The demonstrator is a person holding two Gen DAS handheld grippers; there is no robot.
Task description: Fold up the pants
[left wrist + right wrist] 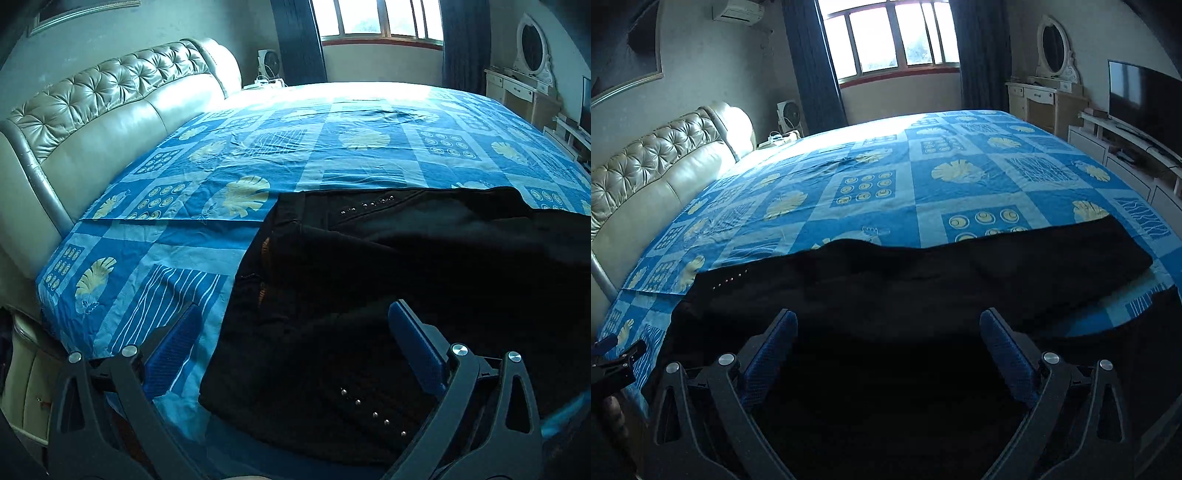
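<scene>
Black pants (424, 266) with small metal studs lie flat across the near edge of the bed, on the blue patterned sheet (258, 155). My left gripper (295, 314) is open above the waistband end, its blue-padded fingers (413, 347) apart and holding nothing. In the right wrist view the pants (923, 280) stretch across towards the leg end at the right. My right gripper (886, 317) is open above the middle of the pants, empty. Part of the left gripper shows at the far left of that view.
A tufted beige headboard (103, 110) runs along the left. A window (890, 37) with dark curtains is at the back. A dresser with an oval mirror (1052, 48) and a TV (1141, 96) on a white stand are on the right.
</scene>
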